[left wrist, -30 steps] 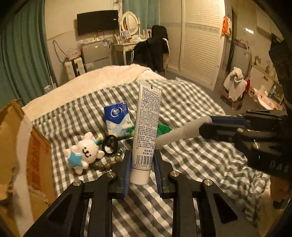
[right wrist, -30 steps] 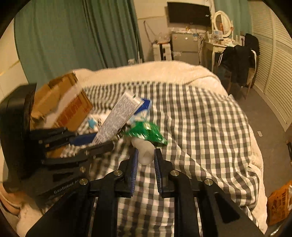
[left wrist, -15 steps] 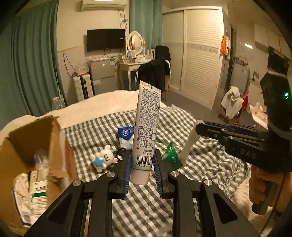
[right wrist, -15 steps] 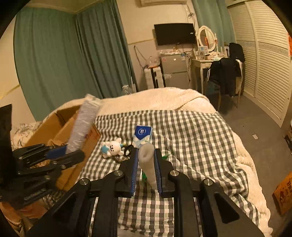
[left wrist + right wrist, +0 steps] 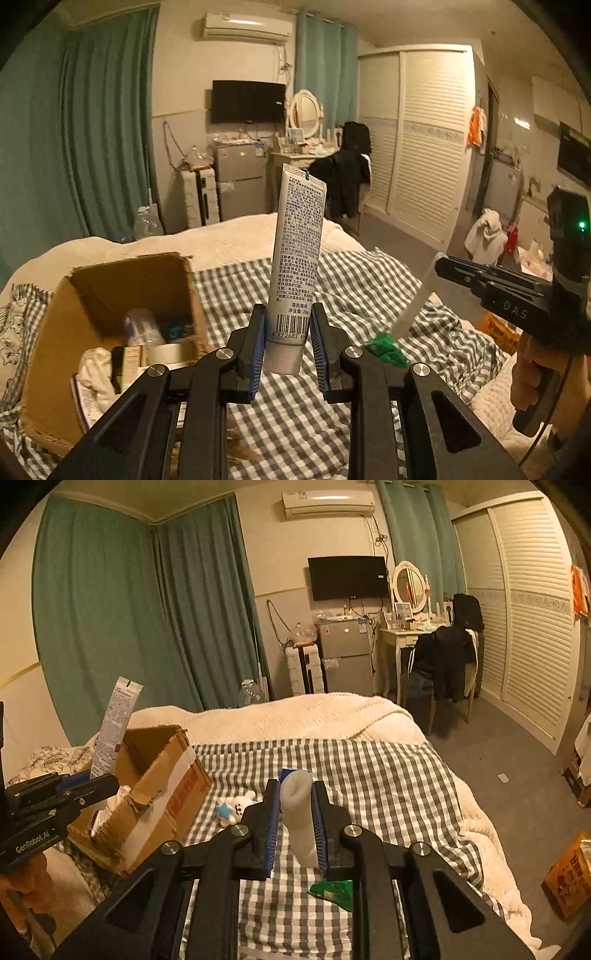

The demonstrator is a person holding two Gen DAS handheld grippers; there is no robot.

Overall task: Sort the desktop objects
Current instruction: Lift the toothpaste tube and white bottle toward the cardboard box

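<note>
My left claw [image 5: 287,343] clamps tube [image 5: 295,254] near cap end, upright, beside box [image 5: 122,295]. Looks light, squashy, slick (gentle squeeze). Right claw [image 5: 295,812] pinches white soft roll [image 5: 299,812] above checked bedcover [image 5: 388,775].

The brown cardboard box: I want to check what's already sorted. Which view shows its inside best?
The left wrist view: it looks down into the open brown cardboard box, showing a clear plastic bottle and white cloth. The right wrist view shows mainly the box's taped outer wall.
</note>
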